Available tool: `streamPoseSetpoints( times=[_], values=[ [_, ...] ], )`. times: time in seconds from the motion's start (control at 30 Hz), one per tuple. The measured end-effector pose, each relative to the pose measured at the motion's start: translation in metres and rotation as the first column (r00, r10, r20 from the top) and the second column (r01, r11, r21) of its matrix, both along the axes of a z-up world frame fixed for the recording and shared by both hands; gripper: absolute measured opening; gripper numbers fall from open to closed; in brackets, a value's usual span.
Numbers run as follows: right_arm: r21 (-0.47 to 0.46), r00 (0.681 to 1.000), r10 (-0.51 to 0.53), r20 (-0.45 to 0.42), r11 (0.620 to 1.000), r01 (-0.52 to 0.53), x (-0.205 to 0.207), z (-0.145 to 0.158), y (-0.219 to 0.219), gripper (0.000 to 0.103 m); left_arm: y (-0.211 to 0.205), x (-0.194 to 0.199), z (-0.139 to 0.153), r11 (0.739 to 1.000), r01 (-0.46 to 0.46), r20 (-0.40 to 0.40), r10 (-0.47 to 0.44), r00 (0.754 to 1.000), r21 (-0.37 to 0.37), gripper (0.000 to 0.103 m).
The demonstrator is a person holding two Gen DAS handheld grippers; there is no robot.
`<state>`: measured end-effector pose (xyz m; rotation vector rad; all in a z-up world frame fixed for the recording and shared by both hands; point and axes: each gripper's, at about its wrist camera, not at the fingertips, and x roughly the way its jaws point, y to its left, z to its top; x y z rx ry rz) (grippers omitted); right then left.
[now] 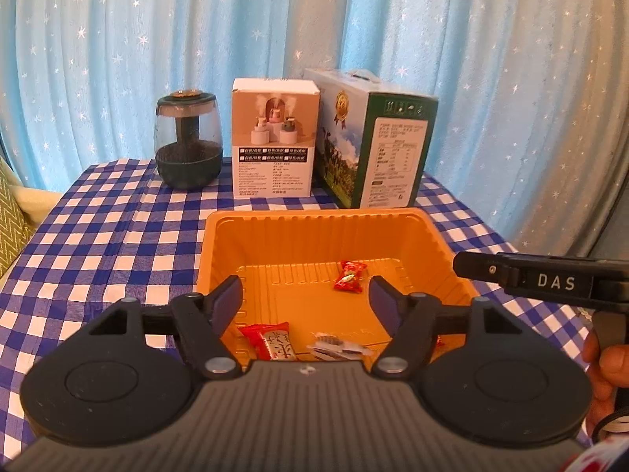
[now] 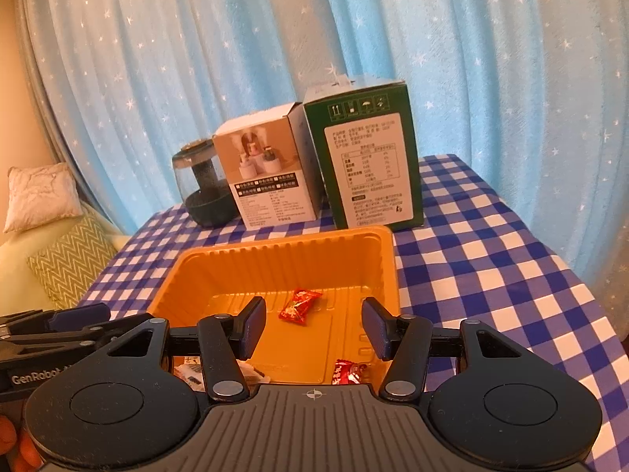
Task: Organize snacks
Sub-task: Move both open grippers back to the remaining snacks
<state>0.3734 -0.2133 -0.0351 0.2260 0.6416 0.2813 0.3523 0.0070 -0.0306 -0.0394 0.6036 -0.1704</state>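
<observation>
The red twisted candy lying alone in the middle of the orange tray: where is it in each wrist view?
Left wrist view: red candy lies just right of centre, near the right finger.
Right wrist view: red candy lies at centre, between the fingers.
Shared landmark: the green box stands behind the orange tray.

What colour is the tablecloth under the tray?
The tablecloth is blue-and-white checked. It shows best in the right wrist view, beside the orange tray.
</observation>
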Motion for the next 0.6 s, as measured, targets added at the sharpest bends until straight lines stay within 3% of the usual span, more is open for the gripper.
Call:
streamPoseSetpoints(
  times=[0.4,0.6],
  values=[
    [-0.023,1.000,-0.004,0.004,1.000,0.004,-0.062,0.001,-0.023,0.054,0.002,-0.055,0.006,1.000,0.023,0.015,-0.023,1.000,0.012,0.075],
    [-0.062,0.997,0.076,-0.005,0.995,-0.076,-0.113,-0.020,-0.029,0.054,0.008,-0.095,-0.004,1.000,0.028,-0.001,-0.028,1.000,0.010,0.078]
  ],
)
